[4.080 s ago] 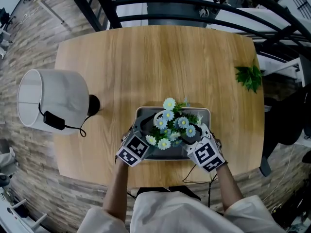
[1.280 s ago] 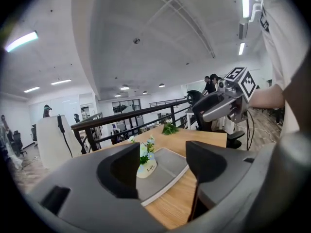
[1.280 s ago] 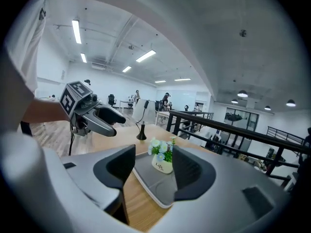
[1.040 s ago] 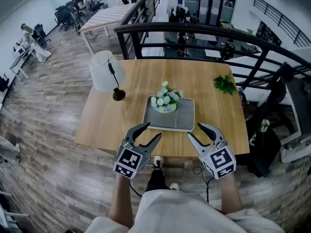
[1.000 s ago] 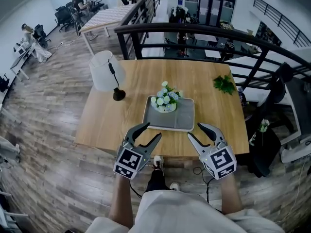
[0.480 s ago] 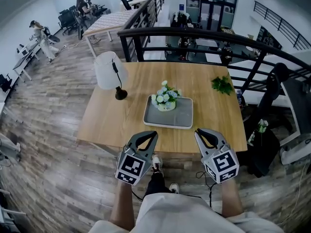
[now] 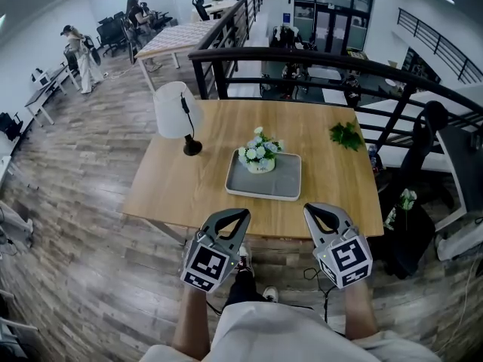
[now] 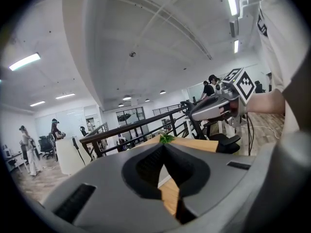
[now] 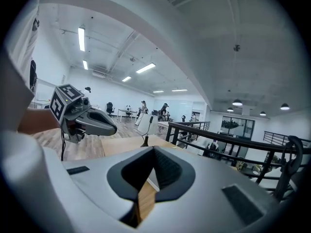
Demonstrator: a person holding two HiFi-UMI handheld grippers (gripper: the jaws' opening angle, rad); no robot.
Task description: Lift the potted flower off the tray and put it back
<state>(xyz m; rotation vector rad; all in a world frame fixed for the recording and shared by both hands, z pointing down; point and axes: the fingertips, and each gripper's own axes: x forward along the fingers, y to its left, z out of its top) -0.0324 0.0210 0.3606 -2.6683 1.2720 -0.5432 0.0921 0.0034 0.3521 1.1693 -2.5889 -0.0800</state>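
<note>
The potted flower (image 7: 259,157), white and pale blue daisies in a small white pot, stands upright at the back left of the grey tray (image 7: 283,181) on the wooden table (image 7: 189,187). Both grippers hang off the table, near its front edge and well short of the tray. My left gripper (image 7: 240,216) is shut with nothing between its jaws, and its own view shows the tips (image 8: 164,144) meeting. My right gripper (image 7: 313,210) is also shut and empty, tips (image 9: 154,148) together; both pairs of jaws have just closed on nothing.
A white-shaded lamp (image 7: 177,111) stands at the table's back left. A green leafy sprig (image 7: 346,135) lies at the back right. A black railing (image 7: 302,59) runs behind the table, a dark chair (image 7: 423,157) is at the right, and people stand far off at the left.
Both grippers were open a second ago and are now shut. They have drawn back from the table's front edge towards me and risen a little. The flower and tray have not moved.
</note>
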